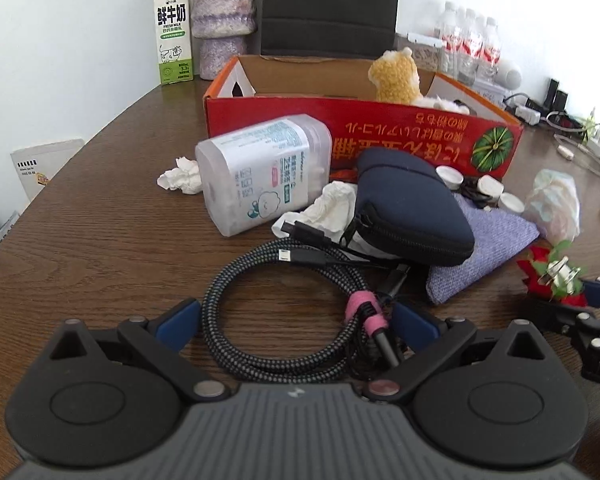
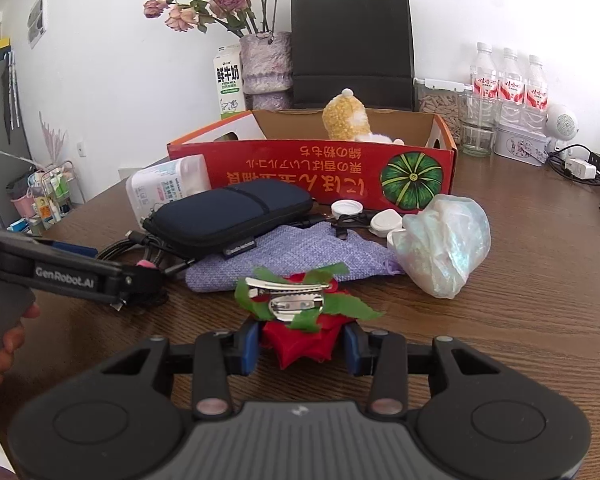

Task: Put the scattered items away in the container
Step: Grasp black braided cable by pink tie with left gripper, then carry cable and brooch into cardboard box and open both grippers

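Note:
My left gripper (image 1: pixel 296 320) is open wide, its blue pads on either side of a coiled braided cable (image 1: pixel 260 320) with a pink strap, lying on the wooden table. My right gripper (image 2: pixel 300 348) is shut on a red fabric flower clip (image 2: pixel 296 340) with green leaves and a metal clasp, low over the table. Behind stands the red cardboard box (image 1: pixel 380 132) (image 2: pixel 300 168) with a yellow plush toy (image 1: pixel 396 76) inside. In front of the box lie a cotton swab tub (image 1: pixel 260 172), a navy pouch (image 1: pixel 404 204), a purple cloth bag (image 2: pixel 292 248), crumpled tissues (image 1: pixel 182 176), white caps (image 2: pixel 384 220) and a plastic bag (image 2: pixel 448 240).
A milk carton (image 1: pixel 174 32), a vase (image 1: pixel 224 12) and a black paper bag (image 2: pixel 352 44) stand behind the box. Water bottles (image 2: pixel 508 80), a jar and chargers with cables (image 2: pixel 580 168) crowd the back right. A person's hand (image 2: pixel 4 344) holds the left gripper.

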